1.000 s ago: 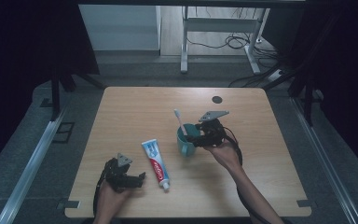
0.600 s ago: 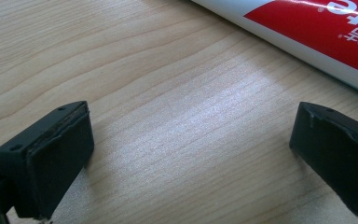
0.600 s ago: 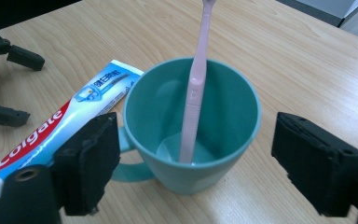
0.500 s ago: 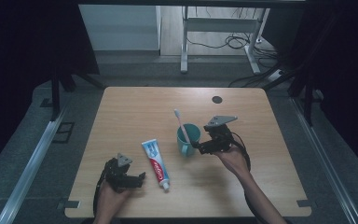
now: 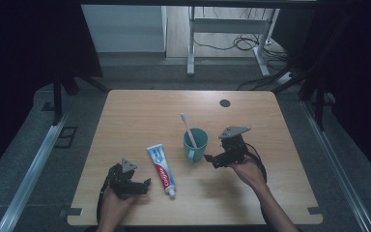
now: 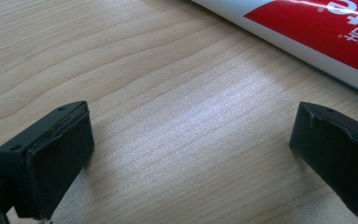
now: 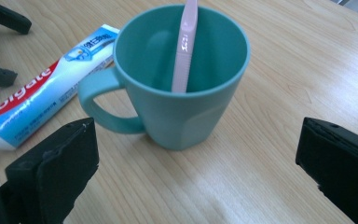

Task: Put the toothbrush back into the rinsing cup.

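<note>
The right claw is standing wide open just beside the teal cup, at about the cup's 4 o'clock in the high view; its jaws have just been opening, and nothing is sitting between them. The pink toothbrush is standing in the cup, leaning toward 11 o'clock. By my reading, the release step is finishing, with the cup set near the middle of the tabletop.

The left claw is also open and empty, resting low at the tabletop's 7 o'clock, with the toothpaste tube lying just beside it at its 2 o'clock. The next move probably calls for that claw to be closing on the tube, squarely across its width.

The right gripper view is showing the brush handle resting against the cup's inner wall and the cup handle turned toward the tube. The left gripper view is showing the tube's red print close ahead of its spread jaws.
</note>
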